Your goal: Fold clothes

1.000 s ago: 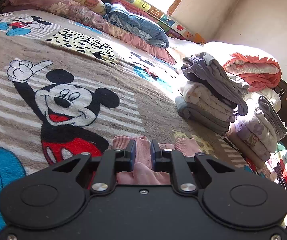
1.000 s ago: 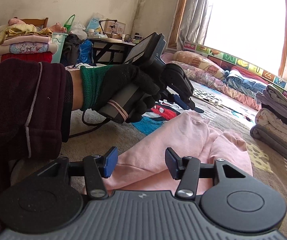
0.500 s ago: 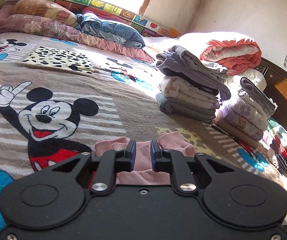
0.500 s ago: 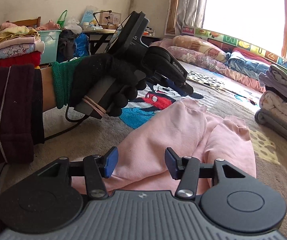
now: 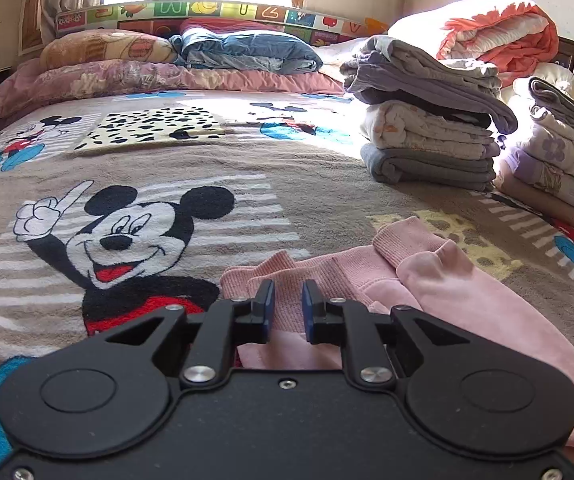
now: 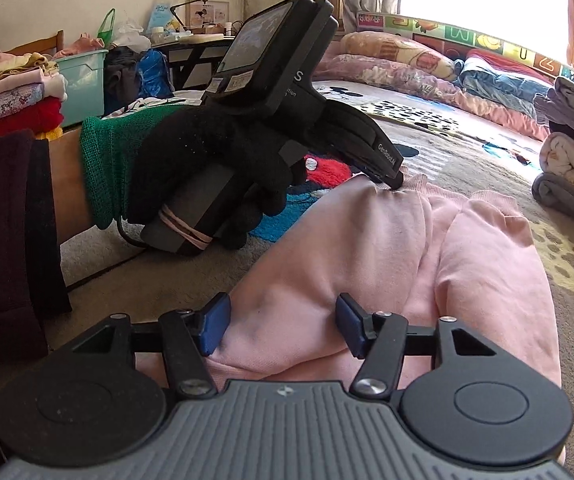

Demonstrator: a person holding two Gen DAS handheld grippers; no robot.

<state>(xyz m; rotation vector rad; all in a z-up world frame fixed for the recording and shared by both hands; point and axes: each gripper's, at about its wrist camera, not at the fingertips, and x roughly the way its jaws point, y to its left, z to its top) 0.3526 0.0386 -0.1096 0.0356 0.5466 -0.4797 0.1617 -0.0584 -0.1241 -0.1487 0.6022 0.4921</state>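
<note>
A pink garment (image 6: 387,248) lies partly folded on the Mickey Mouse blanket (image 5: 127,236). In the left wrist view its ribbed cuffs (image 5: 391,236) lie just ahead. My left gripper (image 5: 285,304) has its jaws nearly closed on the ribbed pink edge (image 5: 287,312) and presses it down. From the right wrist view the left gripper (image 6: 391,180) touches the garment's far edge, held by a black-gloved hand (image 6: 215,160). My right gripper (image 6: 283,326) is open, jaws wide apart, low over the near part of the garment.
Two stacks of folded clothes (image 5: 431,128) (image 5: 559,160) stand on the bed's right side, with an orange-white quilt (image 5: 499,32) behind. Pillows (image 5: 107,48) line the headboard. A chair with folded clothes (image 6: 11,92) and a teal bin (image 6: 83,84) stand left of the bed.
My left gripper swung left and lowered to the garment's far edge, pinning it on the blanket. My right gripper stayed open over the near part.
</note>
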